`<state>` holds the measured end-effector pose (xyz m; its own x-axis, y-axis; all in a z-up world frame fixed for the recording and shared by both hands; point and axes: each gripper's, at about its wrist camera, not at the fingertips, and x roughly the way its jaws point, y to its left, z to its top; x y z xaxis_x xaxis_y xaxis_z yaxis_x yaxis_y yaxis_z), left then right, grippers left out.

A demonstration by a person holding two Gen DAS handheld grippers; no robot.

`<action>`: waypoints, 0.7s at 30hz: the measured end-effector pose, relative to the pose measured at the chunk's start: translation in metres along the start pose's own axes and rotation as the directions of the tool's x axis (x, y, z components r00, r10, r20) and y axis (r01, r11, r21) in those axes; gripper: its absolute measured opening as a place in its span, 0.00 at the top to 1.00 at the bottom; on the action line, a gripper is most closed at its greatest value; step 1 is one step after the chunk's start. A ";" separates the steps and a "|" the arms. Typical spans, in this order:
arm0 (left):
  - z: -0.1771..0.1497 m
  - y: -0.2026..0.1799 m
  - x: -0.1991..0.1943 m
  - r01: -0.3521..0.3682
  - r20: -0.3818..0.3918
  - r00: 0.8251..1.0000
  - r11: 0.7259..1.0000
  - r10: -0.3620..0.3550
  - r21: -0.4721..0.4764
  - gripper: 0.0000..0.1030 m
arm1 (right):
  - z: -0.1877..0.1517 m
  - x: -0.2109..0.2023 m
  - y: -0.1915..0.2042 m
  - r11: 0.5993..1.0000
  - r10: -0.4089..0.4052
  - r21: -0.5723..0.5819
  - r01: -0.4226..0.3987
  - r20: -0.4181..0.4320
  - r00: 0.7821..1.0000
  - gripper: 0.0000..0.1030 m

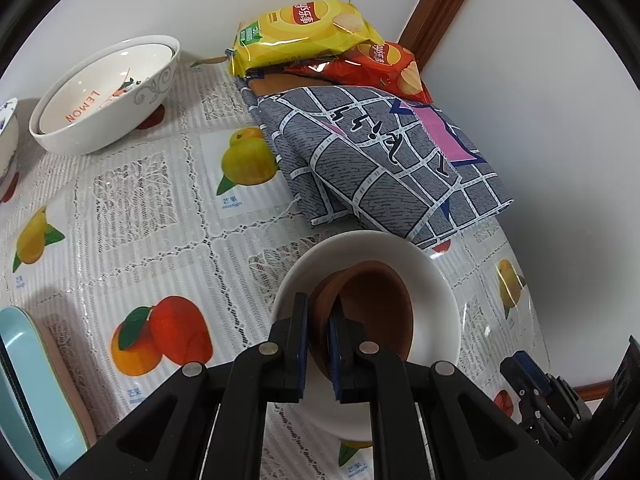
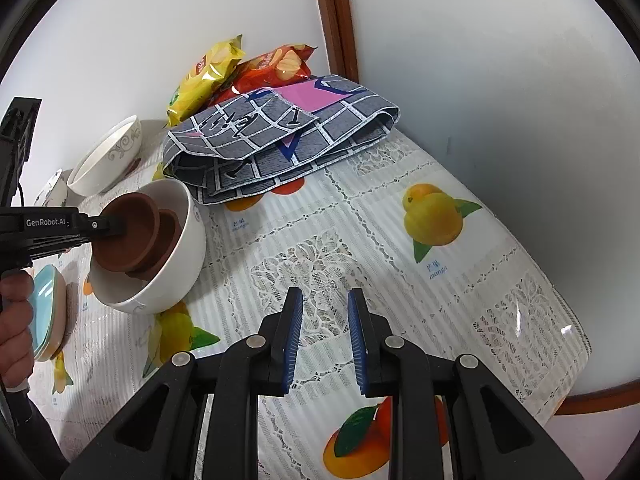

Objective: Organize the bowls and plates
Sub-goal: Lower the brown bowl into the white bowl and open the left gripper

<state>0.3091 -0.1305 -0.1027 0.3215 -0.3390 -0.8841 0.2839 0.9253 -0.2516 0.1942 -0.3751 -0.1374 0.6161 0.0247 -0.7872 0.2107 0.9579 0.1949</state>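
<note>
Over the white bowl (image 1: 436,300), the left gripper (image 1: 319,344) is clamped on the rim of a brown bowl (image 1: 372,304), one pad inside the wall and one outside, and the brown bowl sits tilted inside the white one. From the right wrist view there look to be two brown bowls nested together (the inner one is half hidden, so I can't swear to it). This reads as the stacking step: small bowl going into the bigger one, not yet let go.

The right gripper (image 2: 325,340) hangs over bare tablecloth (image 2: 400,248), jaws parted with nothing between them.

Next call, as I judge it: settle the brown bowl flat on the white bowl's floor, then let the pads off and lift straight up so the rim isn't dragged along.

Room to move? A folded grey cloth (image 1: 380,160) lies just behind the white bowl, touching or nearly so, with chip bags (image 1: 308,28) beyond it against the wall. Far left stands a patterned bowl (image 1: 108,92) with another nested in it, and a stack of blue plates (image 1: 36,392) sits at the near left. The open cloth lies to the right, running to the table's rounded edge (image 2: 576,400), so mind that drop.
</note>
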 end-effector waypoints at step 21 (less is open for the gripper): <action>-0.019 -0.019 -0.022 -0.054 0.015 0.998 0.997 0.053 0.049 0.76 | -0.007 -0.023 0.005 0.999 0.052 0.000 -0.052 0.020 0.998 0.78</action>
<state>0.2797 -0.1372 -0.0856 0.3495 -0.2921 -0.8903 0.3098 0.9328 -0.1844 0.1757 -0.3688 -0.1224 0.6410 0.0688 -0.7645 0.1785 0.9553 0.2357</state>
